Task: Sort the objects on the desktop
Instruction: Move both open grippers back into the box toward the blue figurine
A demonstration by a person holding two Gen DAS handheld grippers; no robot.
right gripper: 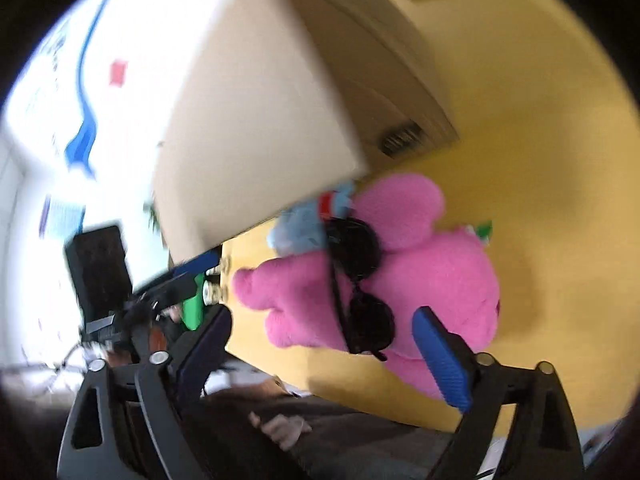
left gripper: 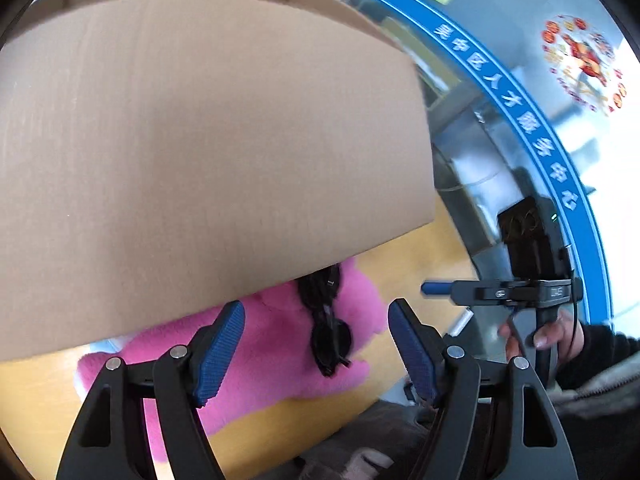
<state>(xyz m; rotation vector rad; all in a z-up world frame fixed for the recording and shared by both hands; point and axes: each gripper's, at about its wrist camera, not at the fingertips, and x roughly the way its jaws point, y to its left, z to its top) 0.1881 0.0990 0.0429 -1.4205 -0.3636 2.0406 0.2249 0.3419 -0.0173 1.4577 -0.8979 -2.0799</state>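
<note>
I am looking into what reads as a public service office or reception hall. Beyond my left tongs, up and to the right, a glass wall (left gripper: pixel 500 92) is carrying a blue band (left gripper: pixel 520 120) of white Chinese lettering (reversed, so I am seeing it from behind), with a round red paper decoration (left gripper: pixel 580 68) stuck higher up. Under both tongs a yellow tabletop (right gripper: pixel 520 160) is spreading out, and past my right tongs, to the left, a bright white wall (right gripper: pixel 120 120) is showing blue trim.

yellow table (right gripper: pixel 520 128), pink plush (right gripper: pixel 440 272), cardboard box (right gripper: pixel 260 100)
</note>
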